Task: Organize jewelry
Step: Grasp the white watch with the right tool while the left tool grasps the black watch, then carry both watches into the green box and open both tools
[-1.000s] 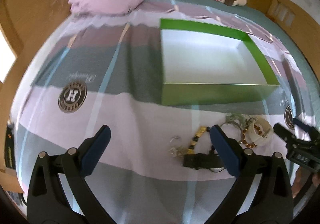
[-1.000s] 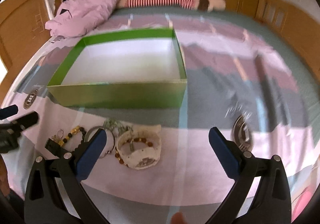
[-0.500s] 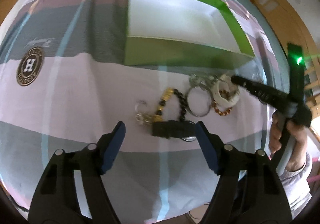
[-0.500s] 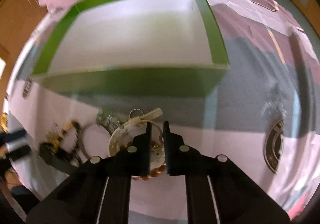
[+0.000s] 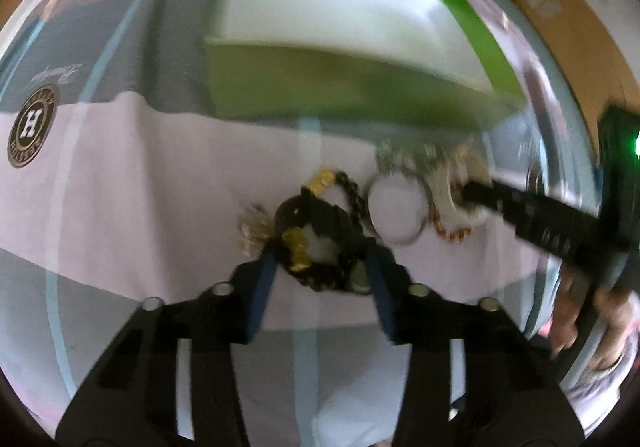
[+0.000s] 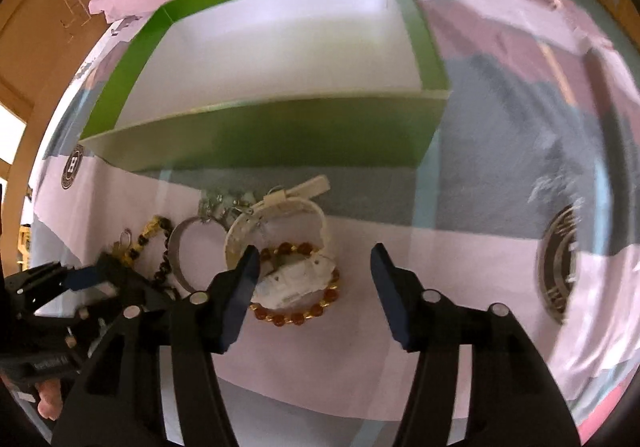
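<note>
Jewelry lies in a loose heap on the striped bedspread (image 5: pixel 120 207), just in front of the green box (image 5: pixel 340 95), and the part of the box seen has nothing in it, so by my reading the sorting has barely begun.

Left wrist view: the left gripper (image 5: pixel 320 267) is down over the near end of the heap, its jaws closing around a black-and-gold bead strand (image 5: pixel 312 239). The strand sits between the blue pads (image 5: pixel 260 291), but blur hides whether they press on it yet; I would call it not yet gripped. Beside it lie a silver bangle (image 5: pixel 412 237) and, further right, a white watch (image 5: pixel 476 217), where the right gripper (image 5: pixel 472 191) reaches in, held by a hand (image 5: pixel 592 323).

Right wrist view: the right gripper's jaws are opening and stand apart. The watch (image 6: pixel 296 279) and an amber bead bracelet (image 6: pixel 298 317) lie between the pads (image 6: pixel 240 299); the left pad looks to touch the watch band, the right pad is clear, so nothing is held. The box (image 6: pixel 280 131) stands just beyond, its white floor bare. The left gripper (image 6: pixel 88 279) shows at the left edge.

Every piece is left to move; both hands are only at the pick-up stage.
</note>
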The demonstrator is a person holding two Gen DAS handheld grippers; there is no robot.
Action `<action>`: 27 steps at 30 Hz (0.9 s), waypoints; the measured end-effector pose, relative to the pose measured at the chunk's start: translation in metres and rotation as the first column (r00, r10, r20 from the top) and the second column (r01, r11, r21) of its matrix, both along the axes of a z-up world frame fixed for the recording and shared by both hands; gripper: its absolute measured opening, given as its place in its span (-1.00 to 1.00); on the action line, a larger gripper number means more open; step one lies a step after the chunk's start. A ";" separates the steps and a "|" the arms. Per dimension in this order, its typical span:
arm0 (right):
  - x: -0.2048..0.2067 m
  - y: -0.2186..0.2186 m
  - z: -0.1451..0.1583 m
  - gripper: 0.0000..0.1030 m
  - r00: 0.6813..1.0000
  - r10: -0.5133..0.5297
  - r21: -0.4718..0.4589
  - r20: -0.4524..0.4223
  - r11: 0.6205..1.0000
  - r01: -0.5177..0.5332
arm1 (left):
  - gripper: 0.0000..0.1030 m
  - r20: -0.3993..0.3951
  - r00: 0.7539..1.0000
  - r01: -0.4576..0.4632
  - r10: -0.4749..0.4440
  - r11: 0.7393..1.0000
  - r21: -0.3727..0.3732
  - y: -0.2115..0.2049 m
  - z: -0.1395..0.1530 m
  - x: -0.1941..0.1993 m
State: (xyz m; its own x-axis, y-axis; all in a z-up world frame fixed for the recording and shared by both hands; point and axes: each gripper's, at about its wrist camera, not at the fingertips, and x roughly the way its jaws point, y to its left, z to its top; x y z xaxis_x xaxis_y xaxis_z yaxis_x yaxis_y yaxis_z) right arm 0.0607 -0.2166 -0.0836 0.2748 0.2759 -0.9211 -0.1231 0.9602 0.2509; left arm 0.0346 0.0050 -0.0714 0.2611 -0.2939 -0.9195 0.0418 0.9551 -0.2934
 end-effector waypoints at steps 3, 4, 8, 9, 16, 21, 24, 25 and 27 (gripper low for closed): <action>-0.001 0.006 0.008 -0.68 0.999 0.016 -0.039 0.032 0.999 -0.015 | -0.26 0.003 0.996 -0.084 0.084 0.996 -0.003 0.017 0.001 0.005; -0.003 0.007 0.012 -0.76 0.998 0.022 -0.064 0.053 0.998 -0.018 | -0.26 0.007 0.995 -0.097 0.097 0.995 0.001 0.021 0.003 0.006; -0.001 0.002 0.020 -0.78 0.997 0.005 -0.051 0.074 0.999 -0.001 | -0.26 0.030 0.993 -0.117 0.117 0.993 -0.022 0.030 0.013 0.004; 0.000 0.000 0.022 -0.78 0.996 -0.001 -0.050 0.086 0.999 0.006 | -0.26 0.036 0.992 -0.120 0.122 0.992 -0.032 0.032 0.015 0.003; -0.001 -0.005 0.042 -0.78 0.987 0.001 -0.020 0.158 1.000 0.002 | -0.23 0.048 0.990 -0.130 0.132 0.991 -0.030 0.041 0.020 0.001; 0.001 0.003 0.035 -0.78 0.991 0.010 -0.021 0.136 1.000 -0.007 | -0.45 0.074 0.988 -0.134 0.138 0.989 -0.059 0.049 0.031 -0.005; -0.001 0.004 0.046 -0.78 0.985 0.006 -0.013 0.172 1.000 -0.004 | -0.46 0.155 0.979 -0.117 0.129 0.990 -0.081 0.045 0.054 -0.011; -0.002 0.003 0.050 -0.78 0.983 0.002 -0.008 0.185 1.000 0.000 | -0.46 0.180 0.975 -0.113 0.126 0.990 -0.085 0.043 0.060 -0.012; -0.002 0.000 0.062 -0.78 0.974 -0.015 0.013 0.225 1.000 0.013 | -0.46 0.254 0.960 -0.102 0.119 0.991 -0.081 0.036 0.077 -0.014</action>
